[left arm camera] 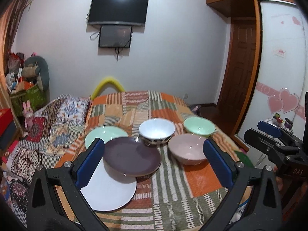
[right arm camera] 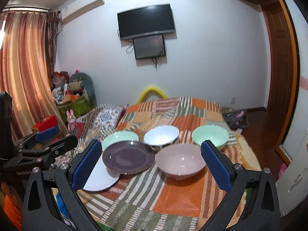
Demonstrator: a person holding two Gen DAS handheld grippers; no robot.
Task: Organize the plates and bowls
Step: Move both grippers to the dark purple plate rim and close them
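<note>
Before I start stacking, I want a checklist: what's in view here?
purple plate: 1, near left, overlapping the white plate
white plate: 1, nearest, left
green plate: 1, mint, behind the purple plate
white bowl: 1, dark-patterned outside, middle back
green bowl: 1, mint, back right
pink bowl: 1, near right
cloth: 1, orange-green patchwork, under all dishes
TV: 1, black, on the wall
left gripper: open, empty
right gripper: open, empty
</note>
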